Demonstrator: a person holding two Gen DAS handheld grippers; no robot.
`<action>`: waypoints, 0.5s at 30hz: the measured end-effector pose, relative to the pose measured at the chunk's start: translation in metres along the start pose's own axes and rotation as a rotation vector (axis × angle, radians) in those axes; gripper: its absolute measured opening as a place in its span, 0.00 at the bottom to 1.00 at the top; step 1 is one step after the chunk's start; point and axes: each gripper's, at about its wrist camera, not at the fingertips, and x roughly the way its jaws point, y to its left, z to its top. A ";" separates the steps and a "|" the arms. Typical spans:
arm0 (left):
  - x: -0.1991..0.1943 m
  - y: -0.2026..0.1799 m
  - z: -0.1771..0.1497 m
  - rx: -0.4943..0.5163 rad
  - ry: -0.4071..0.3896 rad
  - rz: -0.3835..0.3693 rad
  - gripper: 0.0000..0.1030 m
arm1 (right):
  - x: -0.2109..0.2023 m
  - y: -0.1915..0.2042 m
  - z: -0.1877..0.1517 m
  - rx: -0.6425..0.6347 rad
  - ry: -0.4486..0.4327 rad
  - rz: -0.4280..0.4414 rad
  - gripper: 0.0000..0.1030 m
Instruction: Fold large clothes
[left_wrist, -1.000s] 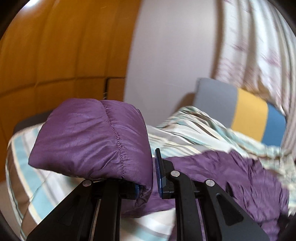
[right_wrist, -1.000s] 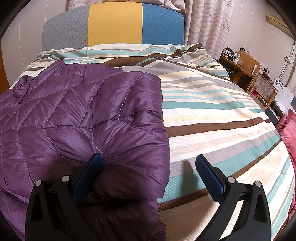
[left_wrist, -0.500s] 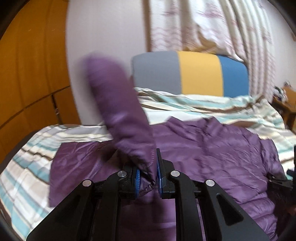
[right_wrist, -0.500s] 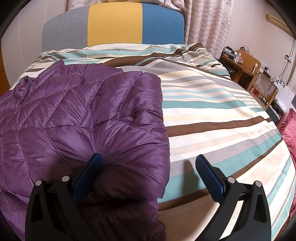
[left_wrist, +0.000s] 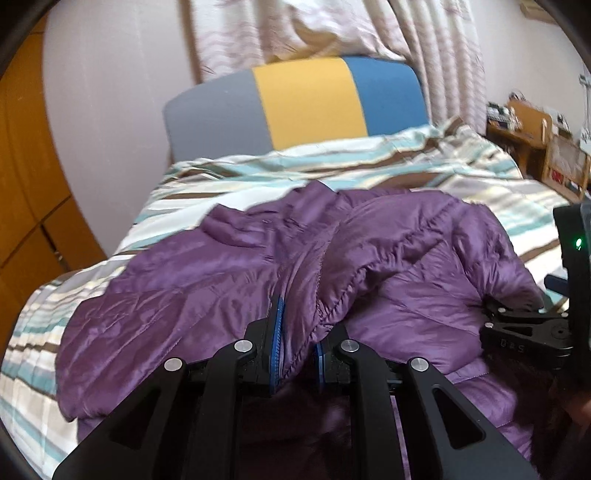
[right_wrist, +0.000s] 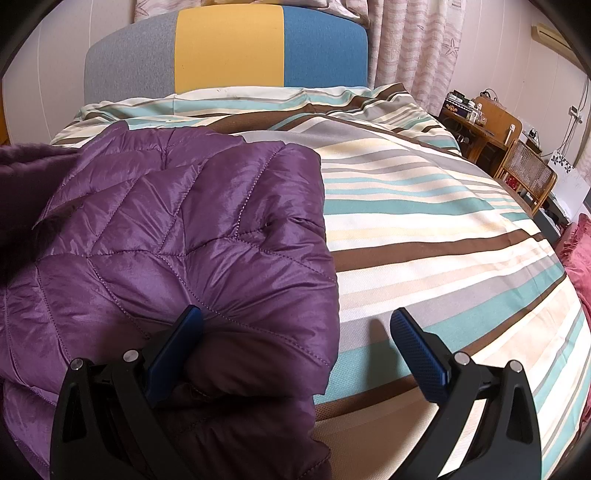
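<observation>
Jacket (left_wrist: 221, 280) sleeve pinched by left gripper (left_wrist: 297, 350), right gripper (right_wrist: 295, 347) spread wide, holding nothing

Purple quilted jacket (right_wrist: 177, 236) lies on a teal, cream and brown striped duvet (right_wrist: 424, 229).

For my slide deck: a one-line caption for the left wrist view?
Left claw shut on a purple quilted jacket spread over a striped bed.

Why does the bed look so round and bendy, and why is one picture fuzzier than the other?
Both views use a fisheye lens, which curves the bed. The left wrist view is a bit smeared, most at the jacket's far edge; the right wrist view is sharp, with shine on the jacket and a small shadow under the right tongs.
</observation>
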 end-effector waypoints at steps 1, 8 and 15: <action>0.005 -0.004 -0.001 0.011 0.022 -0.009 0.14 | 0.000 0.000 0.000 0.000 0.000 0.000 0.98; 0.007 -0.023 -0.011 0.062 0.067 -0.096 0.92 | 0.001 -0.001 -0.001 0.002 0.001 0.005 0.98; -0.039 -0.005 -0.019 0.016 -0.022 -0.165 0.92 | -0.001 -0.002 0.000 0.012 -0.008 0.019 0.98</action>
